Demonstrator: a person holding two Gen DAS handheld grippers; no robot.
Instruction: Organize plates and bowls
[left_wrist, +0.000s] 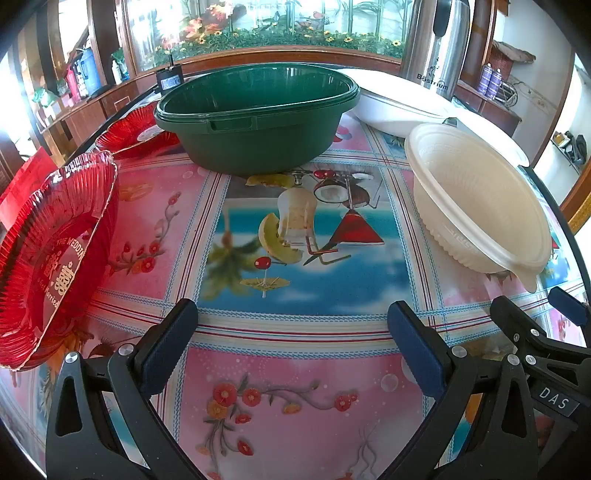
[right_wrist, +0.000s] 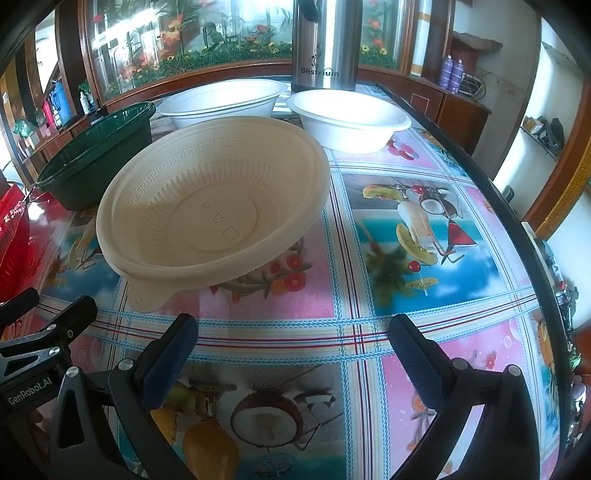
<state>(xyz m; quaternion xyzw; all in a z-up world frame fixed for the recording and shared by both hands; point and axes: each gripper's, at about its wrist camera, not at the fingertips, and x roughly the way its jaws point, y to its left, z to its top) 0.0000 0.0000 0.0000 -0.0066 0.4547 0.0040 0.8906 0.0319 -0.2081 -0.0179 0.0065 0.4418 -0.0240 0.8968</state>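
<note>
Left wrist view showed both grippers, left gripper (left_wrist: 291, 343) and right gripper (right_wrist: 293, 350), jaws wide and empty above the table (left_wrist: 295, 369), cream bowl (right_wrist: 214, 210) ahead, ungrasped; next move likely a rim approach.

A glossy cloth of pink flower squares and blue tropical-drink scenes, crossed by red, blue and cream stripes, covers the desk (left_wrist: 295, 332). The ribbed translucent red plastic plate (left_wrist: 51, 251) at the left edge bears pale lettering. The deep round plastic basin (left_wrist: 255, 122) is dark green. The cream plastic bowl (right_wrist: 210, 210) carries a Greek-key band and fluted walls. Two round bowls (right_wrist: 347, 118) at the far edge are plain white. The steel flask (right_wrist: 325, 40) is silver with black print.
</note>
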